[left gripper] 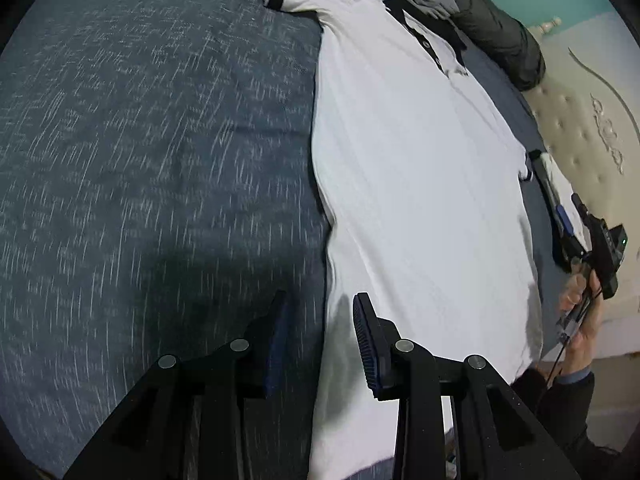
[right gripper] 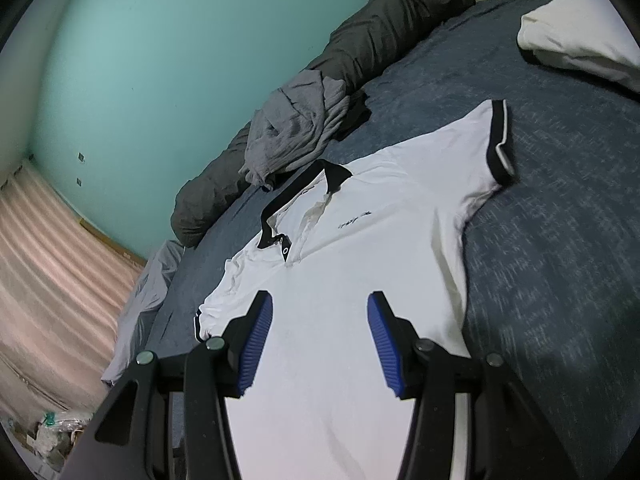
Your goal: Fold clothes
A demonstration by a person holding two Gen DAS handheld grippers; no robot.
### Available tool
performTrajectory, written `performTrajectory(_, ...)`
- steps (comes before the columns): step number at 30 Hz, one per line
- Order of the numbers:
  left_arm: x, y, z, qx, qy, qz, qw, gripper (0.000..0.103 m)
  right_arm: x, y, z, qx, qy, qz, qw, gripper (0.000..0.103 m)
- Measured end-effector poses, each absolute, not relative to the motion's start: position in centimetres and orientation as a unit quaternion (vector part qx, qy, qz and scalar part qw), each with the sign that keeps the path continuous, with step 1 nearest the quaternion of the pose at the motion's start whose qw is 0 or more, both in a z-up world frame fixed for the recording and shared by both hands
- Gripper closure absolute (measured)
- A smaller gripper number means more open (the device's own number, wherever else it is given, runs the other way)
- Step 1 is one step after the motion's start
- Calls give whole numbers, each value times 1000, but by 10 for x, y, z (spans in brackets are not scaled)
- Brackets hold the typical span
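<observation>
A white polo shirt [left gripper: 412, 184] with black collar and black sleeve cuffs lies spread flat, front up, on a dark blue bedspread [left gripper: 140, 160]. My left gripper [left gripper: 320, 320] is open above the shirt's left side edge near the hem, nothing between its fingers. In the left wrist view the right gripper [left gripper: 556, 184] is at the far right beside the shirt's other sleeve, held by a hand [left gripper: 580, 312]. From the right wrist view, the right gripper [right gripper: 320, 320] stands open over the shirt [right gripper: 360, 264], below the buttoned placket, with nothing held.
A crumpled grey garment [right gripper: 296, 128] lies past the collar against a long dark olive bolster [right gripper: 360, 52]. A white pillow [right gripper: 580, 40] sits at the far right of the bed. A tufted beige headboard [left gripper: 580, 128] and teal wall [right gripper: 160, 60] border the bed.
</observation>
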State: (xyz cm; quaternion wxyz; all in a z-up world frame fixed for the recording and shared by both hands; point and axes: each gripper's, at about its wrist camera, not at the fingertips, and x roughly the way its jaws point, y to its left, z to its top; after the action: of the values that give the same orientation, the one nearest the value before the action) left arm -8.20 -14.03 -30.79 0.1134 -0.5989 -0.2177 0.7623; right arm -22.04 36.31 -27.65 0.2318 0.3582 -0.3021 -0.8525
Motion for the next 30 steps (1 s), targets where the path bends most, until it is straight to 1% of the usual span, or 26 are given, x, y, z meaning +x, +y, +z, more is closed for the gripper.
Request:
performTrajectory(4, -69, -136, -308, -608, -206, 757, 122, 68, -203, 373, -273, 385, -275, -847, 243, 53)
performTrajectory(7, -61, -131, -306, -613, -200, 754, 126, 68, -187, 390, -279, 424, -258, -837, 233, 53)
performTrajectory(13, -42, -127, -307, -621, -191, 747, 143, 66, -150, 425, -294, 524, -182, -807, 201, 53)
performTrajectory(16, -33, -129, -309, -618, -199, 746, 146, 65, -127, 434, -302, 565, -133, -791, 193, 53)
performTrajectory(18, -21, -132, -311, -619, -202, 744, 148, 64, -114, 441, -309, 582, -117, -783, 186, 53)
performTrajectory(24, -18, -128, -314, -619, -208, 742, 153, 64, -86, 451, -320, 607, -117, -765, 181, 53)
performTrajectory(26, -17, -125, -312, -616, -205, 745, 155, 66, -82, 447, -322, 614, -117, -758, 186, 53)
performTrajectory(27, -17, -124, -310, -614, -203, 746, 156, 70, -80, 445, -323, 617, -116, -755, 187, 53)
performTrajectory(28, -16, -122, -309, -613, -201, 748, 157, 84, -79, 442, -323, 619, -114, -754, 189, 53)
performTrajectory(30, -15, -119, -307, -610, -198, 751, 159, 101, -76, 434, -324, 621, -105, -751, 196, 53)
